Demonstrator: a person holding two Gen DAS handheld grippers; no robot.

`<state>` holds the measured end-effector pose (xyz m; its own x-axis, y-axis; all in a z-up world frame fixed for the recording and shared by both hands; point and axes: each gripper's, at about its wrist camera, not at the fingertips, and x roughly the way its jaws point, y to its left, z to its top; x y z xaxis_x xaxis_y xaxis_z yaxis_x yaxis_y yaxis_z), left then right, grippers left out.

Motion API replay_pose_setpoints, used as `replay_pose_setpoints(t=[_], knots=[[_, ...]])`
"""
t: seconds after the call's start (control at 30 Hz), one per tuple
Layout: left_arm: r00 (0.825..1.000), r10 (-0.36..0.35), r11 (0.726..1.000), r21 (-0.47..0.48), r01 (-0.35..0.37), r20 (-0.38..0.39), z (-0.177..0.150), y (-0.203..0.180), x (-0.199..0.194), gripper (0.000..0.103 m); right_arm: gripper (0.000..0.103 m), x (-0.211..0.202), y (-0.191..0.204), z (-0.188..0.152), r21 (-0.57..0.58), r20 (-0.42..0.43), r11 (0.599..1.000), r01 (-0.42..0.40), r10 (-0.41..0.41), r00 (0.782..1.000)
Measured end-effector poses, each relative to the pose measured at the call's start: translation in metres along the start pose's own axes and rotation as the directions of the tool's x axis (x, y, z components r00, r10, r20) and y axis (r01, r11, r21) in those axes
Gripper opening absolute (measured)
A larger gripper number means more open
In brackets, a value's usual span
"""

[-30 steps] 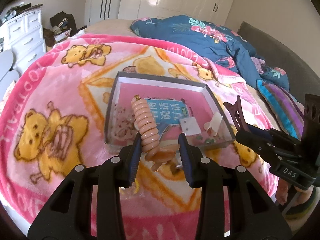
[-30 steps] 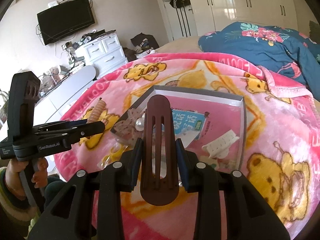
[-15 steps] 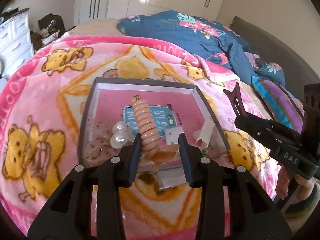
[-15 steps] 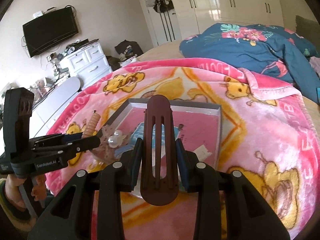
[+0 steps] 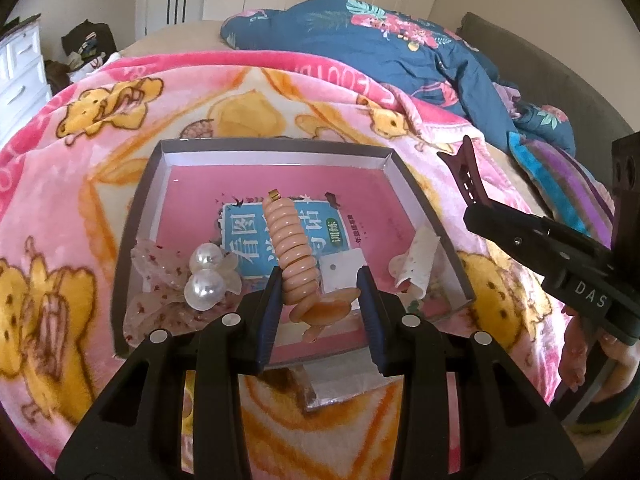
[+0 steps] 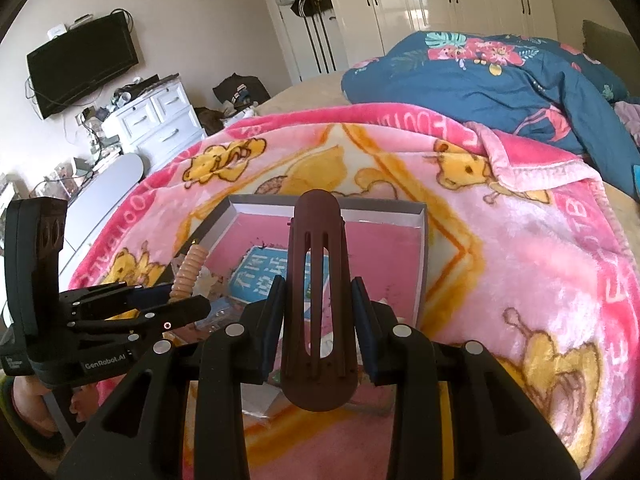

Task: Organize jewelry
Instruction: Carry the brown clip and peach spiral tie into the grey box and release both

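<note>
A grey box (image 5: 276, 146) with a pink floor lies on the pink bear blanket; it also shows in the right wrist view (image 6: 423, 248). My left gripper (image 5: 320, 304) is shut on a peach spiral hair tie (image 5: 294, 252), held over the box's near part. My right gripper (image 6: 318, 322) is shut on a dark brown hair clip (image 6: 318, 272), above the box's near edge; the clip (image 5: 466, 176) also shows at the right in the left wrist view. In the box lie a pearl bow (image 5: 204, 280), a white card (image 5: 340, 270) and a white clip (image 5: 416, 262).
A blue floral duvet (image 5: 400, 52) lies bunched at the back right of the bed. A striped cushion (image 5: 568, 200) is at the right. A white dresser (image 6: 156, 120) and a wall TV (image 6: 80, 64) stand to the left. A clear packet (image 5: 340, 384) lies on the blanket before the box.
Both grippers have moved forward toward the box, which now looks larger and closer. The left gripper has shifted from the box's near left corner to over its near middle. Both holds are unchanged.
</note>
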<state>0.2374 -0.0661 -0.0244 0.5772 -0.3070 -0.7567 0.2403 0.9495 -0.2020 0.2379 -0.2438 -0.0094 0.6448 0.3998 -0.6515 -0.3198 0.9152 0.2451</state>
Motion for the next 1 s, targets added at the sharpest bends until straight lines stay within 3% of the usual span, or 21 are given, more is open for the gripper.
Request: replay_pose_setpoints(t=[0.43, 0.7, 1.0], knots=[[0.999, 0.003, 1.0, -0.006, -0.003, -0.046, -0.003, 0.01, 0.024, 0.032, 0.032, 0.037, -0.001, -0.004, 0.008, -0.075, 1.0, 0.006, -0.005, 0.997], [0.999, 0.004, 1.0, -0.005, -0.004, -0.044, -0.004, 0.014, 0.024, 0.039, 0.032, 0.055, 0.003, -0.007, -0.002, -0.116, 1.0, -0.002, 0.001, 0.993], [0.999, 0.008, 1.0, -0.001, -0.008, -0.034, -0.004, 0.016, 0.018, 0.039, 0.033, 0.069, 0.006, -0.011, 0.02, -0.163, 1.0, -0.015, 0.018, 0.987]])
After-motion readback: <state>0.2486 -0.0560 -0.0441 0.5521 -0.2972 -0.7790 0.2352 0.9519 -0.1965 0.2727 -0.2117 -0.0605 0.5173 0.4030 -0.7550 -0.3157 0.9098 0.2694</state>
